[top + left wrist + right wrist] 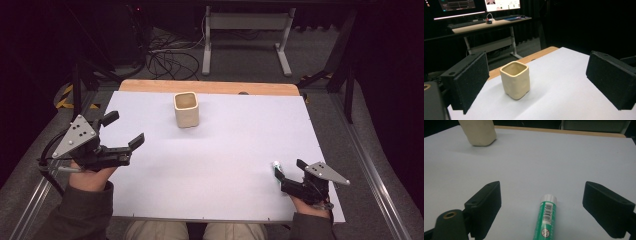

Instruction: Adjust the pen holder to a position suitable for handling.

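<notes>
High view: the right hand-held gripper [282, 176] sits low on the worktop [225, 165], jaws wide around a green tube [278, 171]; the left hand-held gripper [122, 131] gapes empty. Left gripper view: a cream cup [514, 80] stands ahead between its spread jaws. Right gripper view: the tube lies between the parted jaws, untouched.

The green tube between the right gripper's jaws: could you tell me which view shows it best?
The right gripper view: the green tube lies close up, its white cap and barcode plain. The high view shows it small beside the right gripper.
</notes>
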`<control>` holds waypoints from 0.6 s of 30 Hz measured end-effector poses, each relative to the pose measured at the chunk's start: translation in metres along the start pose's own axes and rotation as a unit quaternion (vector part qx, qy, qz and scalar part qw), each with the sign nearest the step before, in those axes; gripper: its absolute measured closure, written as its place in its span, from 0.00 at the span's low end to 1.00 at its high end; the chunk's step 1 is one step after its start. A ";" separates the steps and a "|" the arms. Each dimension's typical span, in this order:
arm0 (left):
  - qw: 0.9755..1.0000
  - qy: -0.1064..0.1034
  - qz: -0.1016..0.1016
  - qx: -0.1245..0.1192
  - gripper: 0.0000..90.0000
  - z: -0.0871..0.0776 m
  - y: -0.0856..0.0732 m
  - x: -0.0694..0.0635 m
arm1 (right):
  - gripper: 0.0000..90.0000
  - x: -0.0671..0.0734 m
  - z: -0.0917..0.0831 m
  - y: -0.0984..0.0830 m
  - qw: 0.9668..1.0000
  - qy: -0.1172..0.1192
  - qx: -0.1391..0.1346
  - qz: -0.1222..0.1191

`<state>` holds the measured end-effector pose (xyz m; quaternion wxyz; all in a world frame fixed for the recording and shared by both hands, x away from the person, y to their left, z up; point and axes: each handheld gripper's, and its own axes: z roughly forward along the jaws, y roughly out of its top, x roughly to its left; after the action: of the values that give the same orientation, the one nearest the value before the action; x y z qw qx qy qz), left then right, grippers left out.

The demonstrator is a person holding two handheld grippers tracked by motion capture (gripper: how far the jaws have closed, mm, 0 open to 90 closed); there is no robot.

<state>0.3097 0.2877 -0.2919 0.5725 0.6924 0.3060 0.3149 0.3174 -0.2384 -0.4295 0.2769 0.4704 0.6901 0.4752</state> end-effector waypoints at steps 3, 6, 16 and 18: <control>1.000 0.001 -0.002 0.002 0.06 0.001 -0.001 0.000 | 0.19 0.000 0.000 -0.002 1.000 0.000 0.007 -0.004; 1.000 0.004 0.000 0.004 0.06 0.002 -0.001 0.000 | 0.22 0.001 0.000 -0.006 1.000 -0.005 0.023 -0.004; 1.000 0.004 0.000 0.006 0.06 0.003 -0.002 -0.001 | 0.29 0.002 -0.002 -0.020 0.996 -0.051 0.080 0.003; 1.000 0.004 0.001 0.008 0.06 0.003 -0.002 -0.002 | 0.30 0.003 -0.002 -0.023 0.994 -0.058 0.089 0.006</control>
<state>0.3112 0.2848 -0.2944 0.5651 0.6965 0.3097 0.3155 0.3053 -0.2386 -0.4492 0.2713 0.5239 0.7096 0.3853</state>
